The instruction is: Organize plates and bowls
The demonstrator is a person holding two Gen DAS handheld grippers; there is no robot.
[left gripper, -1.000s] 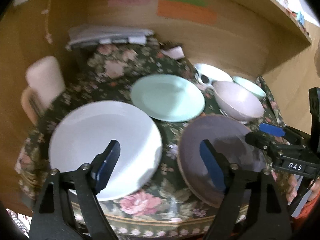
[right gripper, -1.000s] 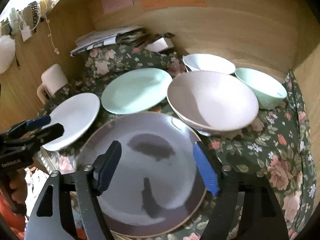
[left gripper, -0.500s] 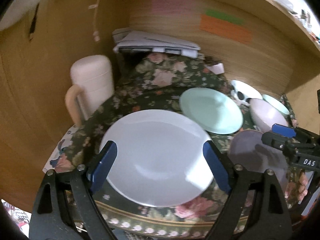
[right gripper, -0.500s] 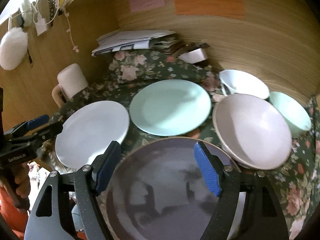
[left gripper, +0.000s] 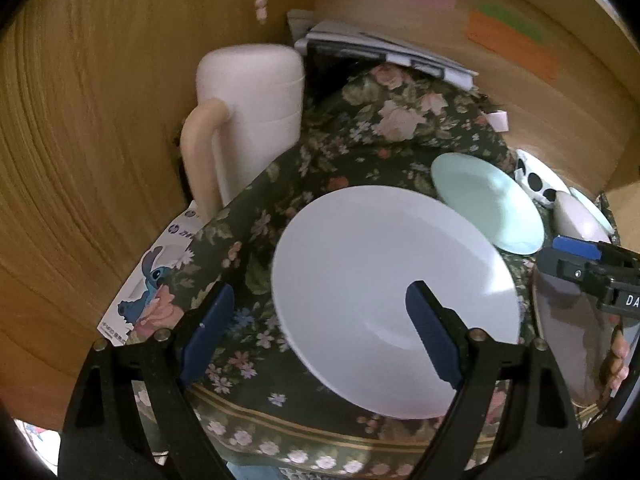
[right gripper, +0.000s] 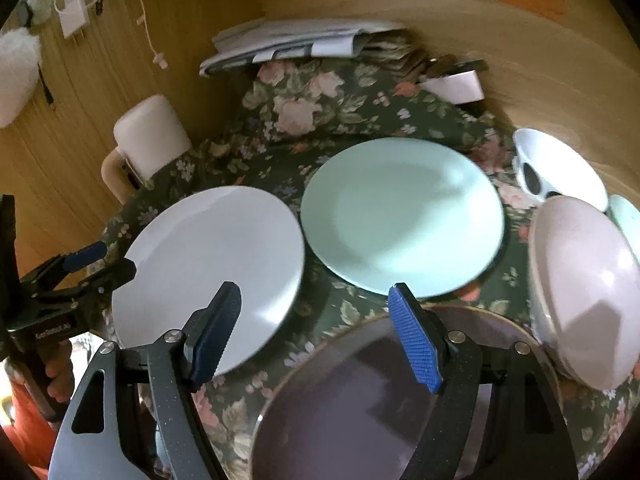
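A white plate lies on the floral cloth at the front left. My left gripper hovers open over its left rim, one finger above the cloth, the other above the plate, nothing between the pads. My right gripper is open and empty above the cloth between the white plate, a mint plate and a dark plate at the front edge. A pale pink bowl, a white spotted bowl and a mint bowl stand at the right.
A cream mug with a handle stands at the back left against the wooden wall. A stack of papers and a small white box lie at the back. A cartoon-printed box pokes out under the cloth.
Both grippers have swung left. The left one went from between the white and dark plates to the white plate's left rim, its jaws slightly wider. The right one left the dark plate's middle.
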